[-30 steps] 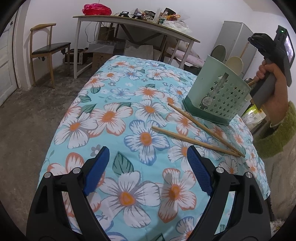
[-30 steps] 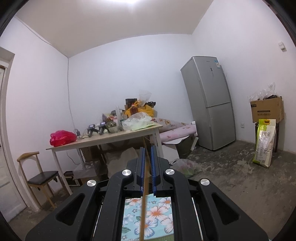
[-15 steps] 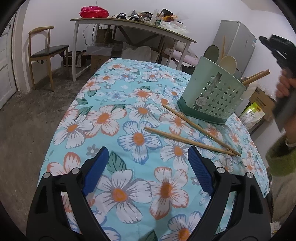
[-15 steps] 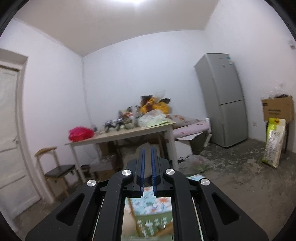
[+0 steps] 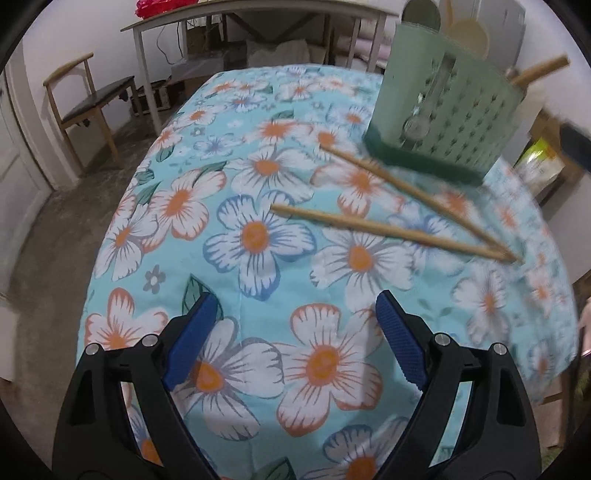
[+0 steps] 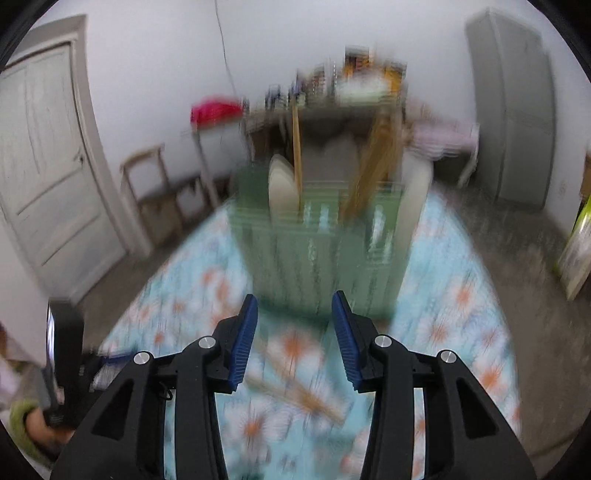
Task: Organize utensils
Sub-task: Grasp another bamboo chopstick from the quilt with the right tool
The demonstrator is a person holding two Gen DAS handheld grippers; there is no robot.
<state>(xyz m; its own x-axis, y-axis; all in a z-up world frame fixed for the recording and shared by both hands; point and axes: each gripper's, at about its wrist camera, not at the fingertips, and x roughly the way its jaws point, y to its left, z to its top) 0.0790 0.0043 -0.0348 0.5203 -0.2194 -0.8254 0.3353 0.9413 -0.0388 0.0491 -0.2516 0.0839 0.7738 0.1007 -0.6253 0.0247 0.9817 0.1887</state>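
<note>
The left gripper (image 5: 291, 328) hangs over the near part of the desk (image 5: 177, 199), which wears a blue cloth printed with white and orange flowers; its jaws stand wide with nothing but cloth between them. Just beyond, two loose chopsticks (image 5: 391, 230) lie on the cloth in a narrow V, their far-right tips meeting near the desk's right edge, the upper one running up to the foot of the green utensil holder (image 5: 447, 110). That holder stands upright toward the far right of the desk, with pale spoons and two more chopsticks (image 5: 539, 68) leaning out of its top. In the right wrist view, heavily blurred, the right gripper (image 6: 293, 332) points down at the same holder (image 6: 314, 251) from its other side; its jaws have just been opening and now stand partly apart, empty. Beyond the desk are a wooden chair (image 5: 88, 99), a cluttered table (image 5: 258, 11) and a grey fridge (image 6: 513, 110)
</note>
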